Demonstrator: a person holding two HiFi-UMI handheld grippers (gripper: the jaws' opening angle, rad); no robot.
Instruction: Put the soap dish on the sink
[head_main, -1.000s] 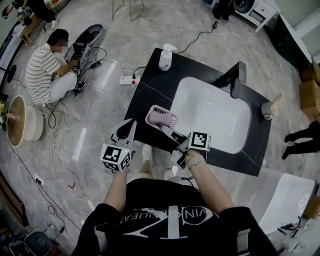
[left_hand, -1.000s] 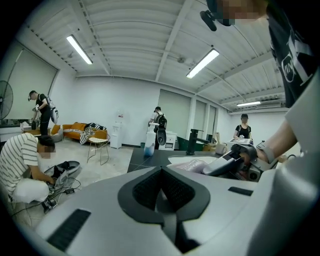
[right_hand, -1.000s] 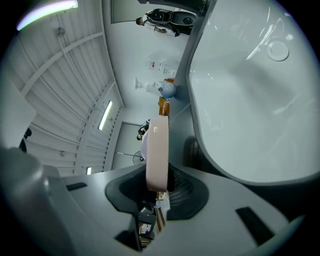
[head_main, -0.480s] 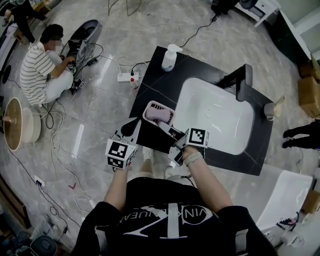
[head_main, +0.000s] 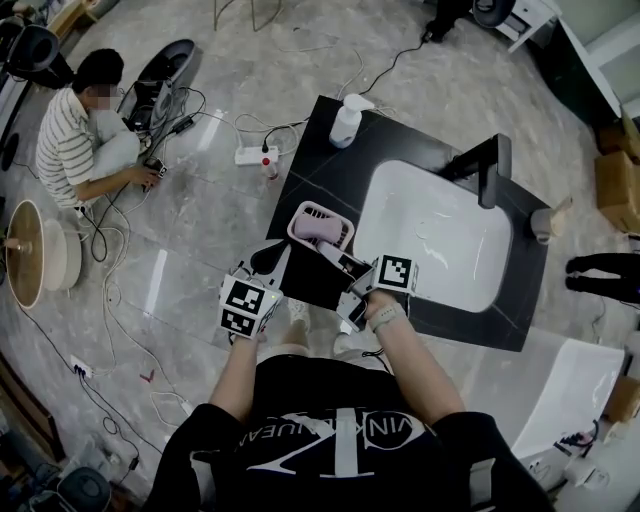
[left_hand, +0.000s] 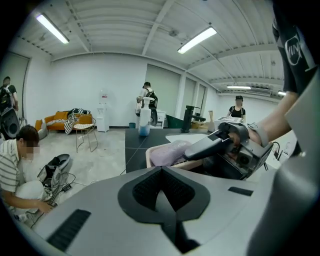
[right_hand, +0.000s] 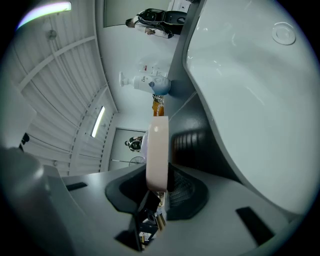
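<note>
Right then, soap dish (head_main: 318, 222) pinched by its near rim in the right gripper (head_main: 335, 252), over the near-left corner of the black counter (head_main: 310, 170).

Juts out far-left from those jaw tips, lilac soap (head_main: 322, 228) aboard, just left of the white basin (head_main: 440, 235) and well short of the pump bottle (head_main: 346, 120) at the far corner. Clamped on the thin rim, edge-on between the pads; plainly the hand placed for the set-down. Resting on the counter or a shade above it: cannot tell. Left gripper (head_main: 268, 258) pressed together on nothing, just near-left of the dish, off the counter's edge.
</note>
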